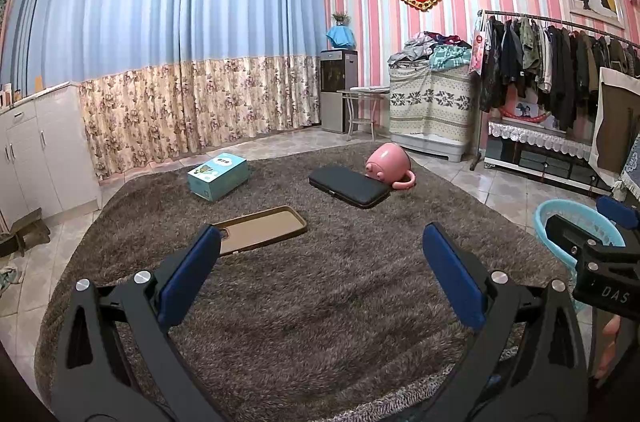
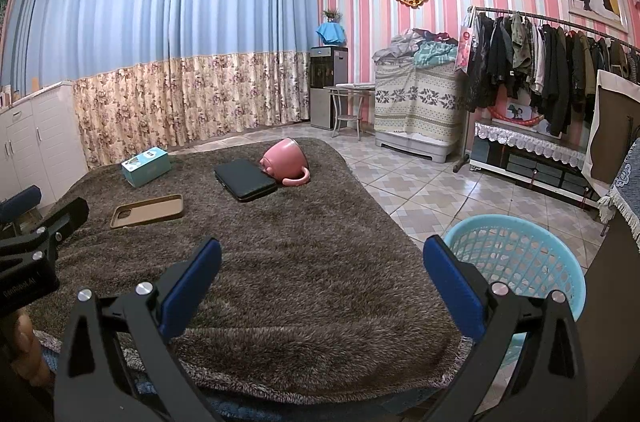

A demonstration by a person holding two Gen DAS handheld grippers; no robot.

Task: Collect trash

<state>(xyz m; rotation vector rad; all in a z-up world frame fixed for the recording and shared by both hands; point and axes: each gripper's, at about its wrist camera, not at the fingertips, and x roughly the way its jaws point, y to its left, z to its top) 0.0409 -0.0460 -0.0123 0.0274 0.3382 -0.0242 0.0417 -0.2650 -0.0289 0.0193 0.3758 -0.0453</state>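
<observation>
Left wrist view is showing both tongs hanging released and empty, left gripper [image 1: 320,274] sitting nearer the phone case [image 1: 260,230] lying ahead-left on the rug [image 1: 320,322], long axis crosswise, basket [image 2: 516,258] beside right gripper [image 2: 322,282].

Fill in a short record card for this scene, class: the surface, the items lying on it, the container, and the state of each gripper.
surface: brown shaggy rug over a tiled floor
items on rug: teal box; brown phone case, open side up; black pouch; pink mug, tipped on its side, touching the pouch
container: light blue basket, on the tiles beside the rug's right edge
left gripper: open, holding nothing
right gripper: open, holding nothing
</observation>
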